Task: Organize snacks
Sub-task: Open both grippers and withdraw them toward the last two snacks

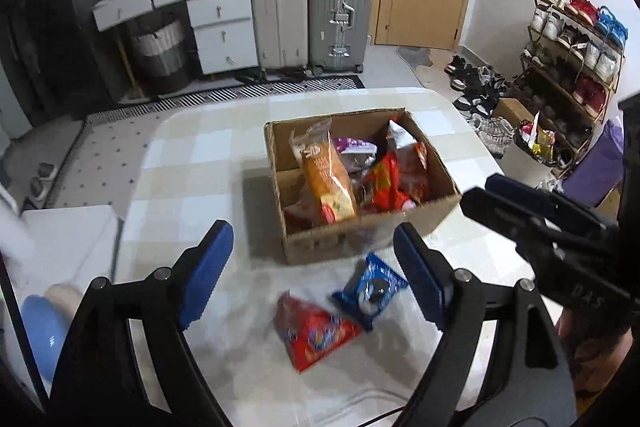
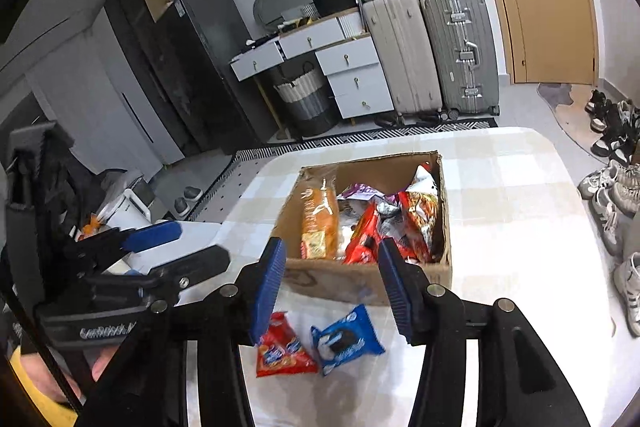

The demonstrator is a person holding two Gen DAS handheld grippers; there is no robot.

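A cardboard box stands on the checked table, filled with snack packs, among them a long orange bread pack leaning on its left side. In front of the box a red packet and a blue cookie packet lie side by side on the tabletop. My left gripper hovers above them, open and holding nothing. My right gripper is also open and holds nothing, over the box's near wall. Each gripper shows at the edge of the other's view.
The table has rounded far corners with floor beyond. Two suitcases and a white drawer unit stand at the back wall. A shoe rack and loose shoes are at the right. A white surface adjoins the table's left.
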